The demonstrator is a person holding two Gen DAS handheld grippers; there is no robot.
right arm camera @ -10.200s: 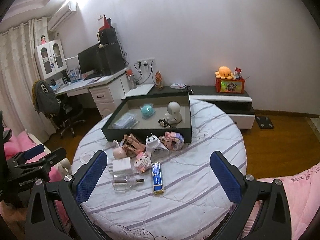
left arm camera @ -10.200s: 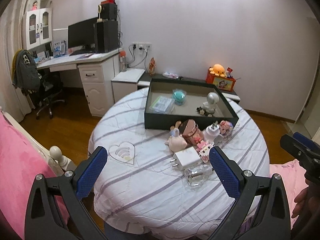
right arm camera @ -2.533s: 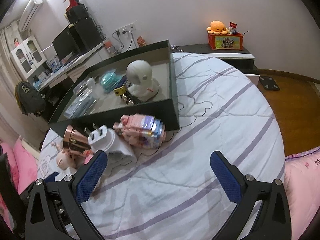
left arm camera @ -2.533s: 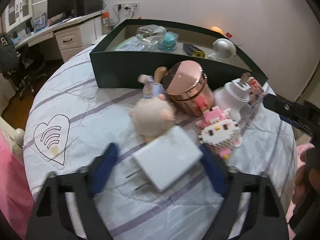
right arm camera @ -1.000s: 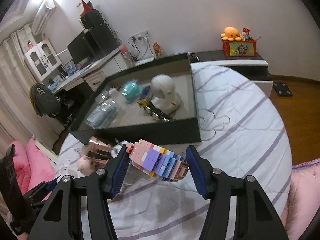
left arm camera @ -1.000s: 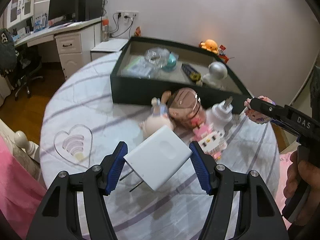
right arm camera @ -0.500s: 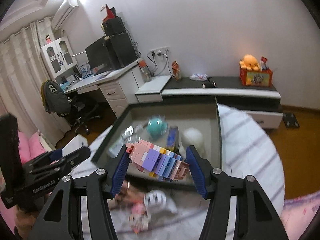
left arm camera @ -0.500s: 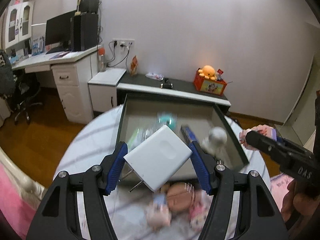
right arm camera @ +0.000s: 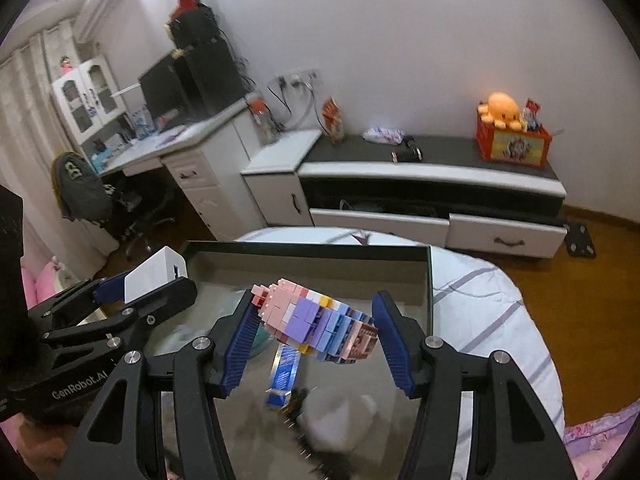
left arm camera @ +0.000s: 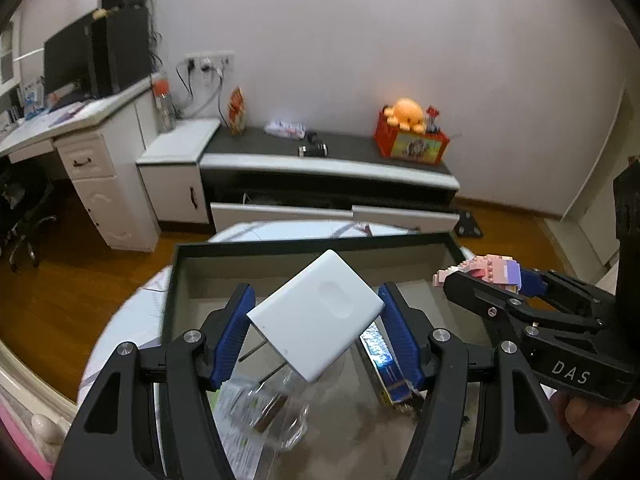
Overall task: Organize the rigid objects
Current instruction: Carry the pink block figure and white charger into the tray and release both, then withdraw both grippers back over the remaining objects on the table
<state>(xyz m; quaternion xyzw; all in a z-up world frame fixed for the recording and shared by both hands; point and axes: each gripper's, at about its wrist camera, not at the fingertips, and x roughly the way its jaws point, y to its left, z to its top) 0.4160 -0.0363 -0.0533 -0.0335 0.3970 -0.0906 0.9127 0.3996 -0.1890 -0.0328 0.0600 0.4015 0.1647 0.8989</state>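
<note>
The left claw [left arm camera: 316, 330] is closed on a white charger [left arm camera: 316, 316], held tilted above the dark tray [left arm camera: 256, 248]. The right claw [right arm camera: 314, 338] is closed on a block figure [right arm camera: 316, 324], also above the tray. Inside the tray lie a blue box [right arm camera: 285, 376] and a clear bottle [left arm camera: 280, 412]. The tray rests on the table [right arm camera: 496, 312].

white charger [left arm camera: 316, 320], pink, purple and blue brick figure [right arm camera: 316, 322], dark green tray [right arm camera: 308, 250] (grey inside), white bedspread [right arm camera: 496, 320] striped purple.
</note>
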